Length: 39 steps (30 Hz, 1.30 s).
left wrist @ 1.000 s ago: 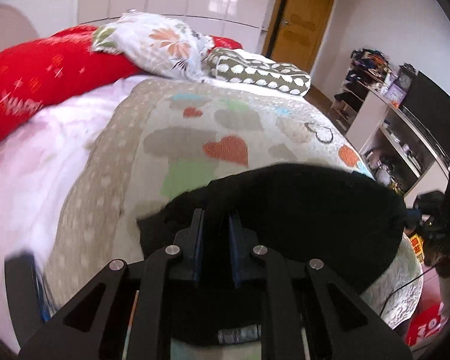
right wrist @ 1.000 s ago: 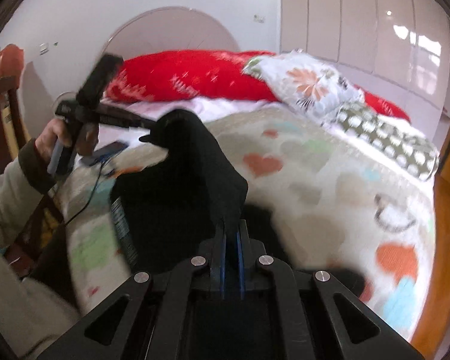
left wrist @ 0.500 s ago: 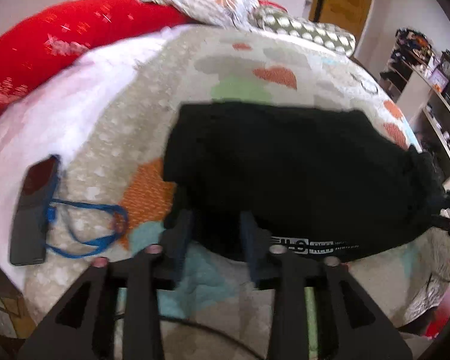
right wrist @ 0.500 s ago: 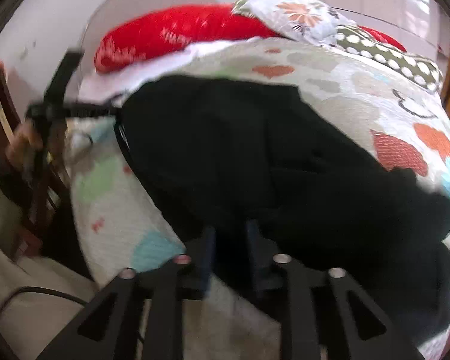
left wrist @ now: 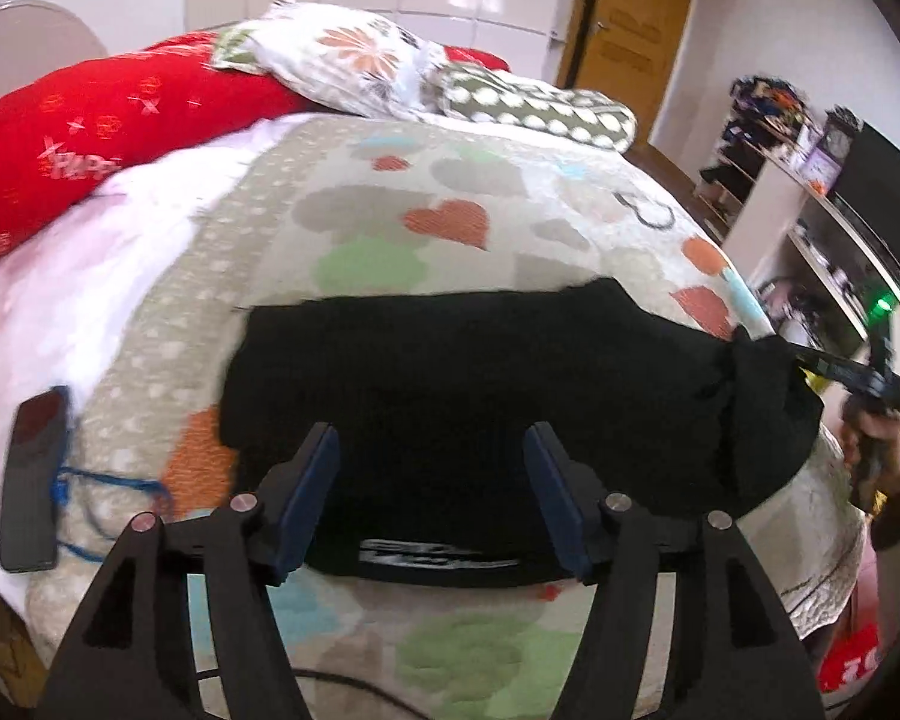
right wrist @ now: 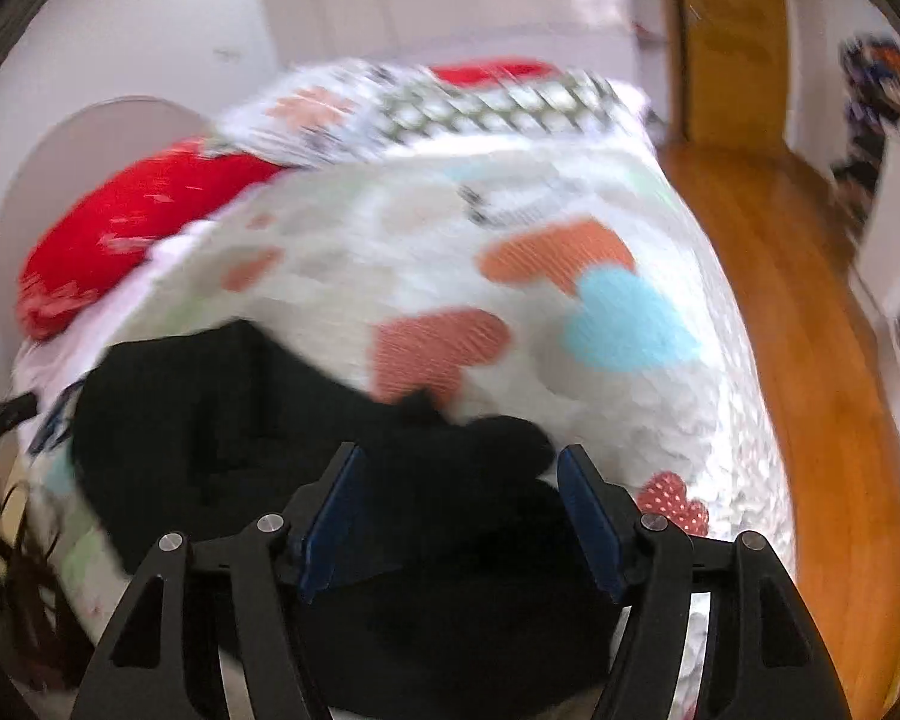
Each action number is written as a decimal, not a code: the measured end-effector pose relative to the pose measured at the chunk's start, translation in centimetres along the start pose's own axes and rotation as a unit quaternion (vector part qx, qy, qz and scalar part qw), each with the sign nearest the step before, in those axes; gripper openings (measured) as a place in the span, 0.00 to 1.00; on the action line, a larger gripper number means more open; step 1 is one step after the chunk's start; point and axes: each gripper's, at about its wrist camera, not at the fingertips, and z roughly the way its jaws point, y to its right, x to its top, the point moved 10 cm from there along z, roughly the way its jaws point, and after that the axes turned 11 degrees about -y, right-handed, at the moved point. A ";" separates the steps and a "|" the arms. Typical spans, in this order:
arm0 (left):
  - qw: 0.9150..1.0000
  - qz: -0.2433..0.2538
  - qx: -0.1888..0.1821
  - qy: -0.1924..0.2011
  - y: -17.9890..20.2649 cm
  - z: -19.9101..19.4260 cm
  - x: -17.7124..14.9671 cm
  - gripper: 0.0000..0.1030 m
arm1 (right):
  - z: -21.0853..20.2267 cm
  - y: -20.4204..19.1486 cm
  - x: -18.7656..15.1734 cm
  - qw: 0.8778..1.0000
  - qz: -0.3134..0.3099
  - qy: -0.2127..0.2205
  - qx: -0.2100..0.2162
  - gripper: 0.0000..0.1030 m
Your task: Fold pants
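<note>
The black pants (left wrist: 480,396) lie folded into a wide band across the heart-patterned quilt (left wrist: 402,228) on the bed. My left gripper (left wrist: 432,486) is open, its blue pads either side of the pants' near edge, holding nothing. My right gripper (right wrist: 459,516) is open over the bunched right end of the pants (right wrist: 306,438); that view is blurred. In the left wrist view the right gripper (left wrist: 858,372) shows at the pants' right end, held in a hand.
A red pillow (left wrist: 90,126), a floral pillow (left wrist: 354,60) and a spotted pillow (left wrist: 534,108) lie at the bed's head. A dark phone (left wrist: 33,450) with a blue cord lies at the left. Shelves (left wrist: 810,198) stand right; wooden floor (right wrist: 798,276) runs beside the bed.
Both grippers were shut on the lifted pants. They lowered the pants onto the quilt, opened and let go. The right gripper has swung toward the bed's right edge.
</note>
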 end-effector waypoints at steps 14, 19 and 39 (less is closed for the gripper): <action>0.998 0.030 -0.037 -0.037 4.6 2.6 -0.4 0.62 | -8.0 2.9 -5.8 0.993 -0.093 0.048 -0.051 0.13; 0.996 0.056 -0.045 -0.048 7.2 3.6 -0.8 0.62 | -8.5 4.7 -6.9 0.997 -0.044 0.041 -0.040 0.20; 0.988 0.114 -0.076 -0.068 14.2 4.6 -1.5 0.64 | -4.7 -2.7 -3.5 0.994 -0.096 -0.001 0.044 0.03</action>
